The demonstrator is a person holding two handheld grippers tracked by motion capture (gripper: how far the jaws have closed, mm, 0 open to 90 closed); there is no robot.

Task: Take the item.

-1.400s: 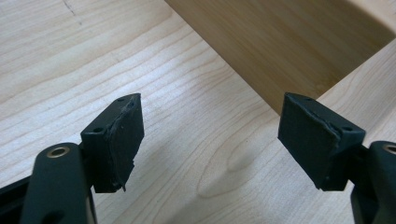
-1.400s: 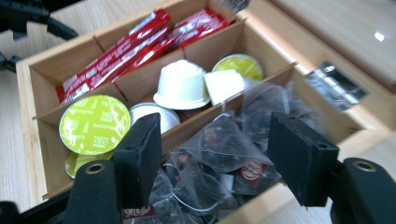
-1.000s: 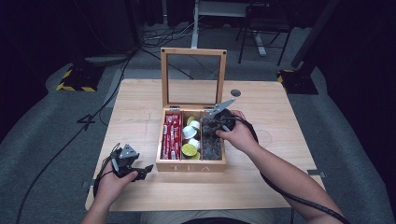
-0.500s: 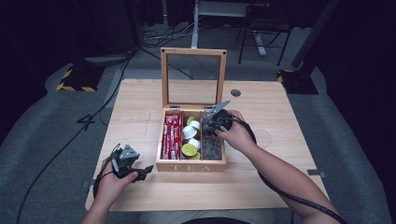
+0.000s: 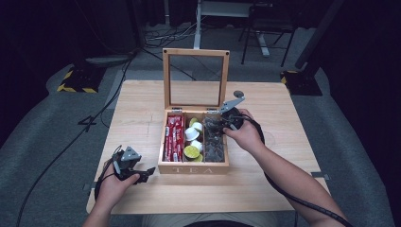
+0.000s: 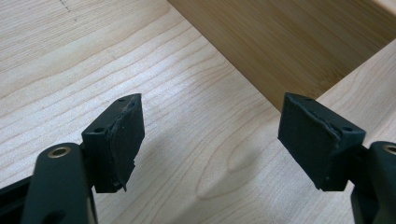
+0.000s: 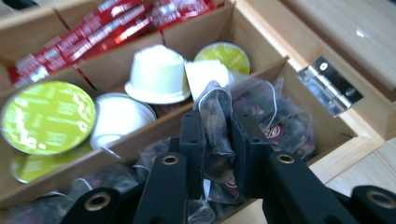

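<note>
Looking along the left gripper (image 6: 210, 140), its two black fingers (image 6: 119, 142) rise from the bottom edge, one at about 8 o'clock and the other at about 4 o'clock. They stand wide apart with nothing between them. Their inner pads look worn and ragged at the edges. Beneath them lies the pale wooden bench (image 6: 93, 70), its grain running diagonally. At 1 o'clock, the darker wooden side of a box (image 6: 289, 42) slants across the upper right corner.
</note>
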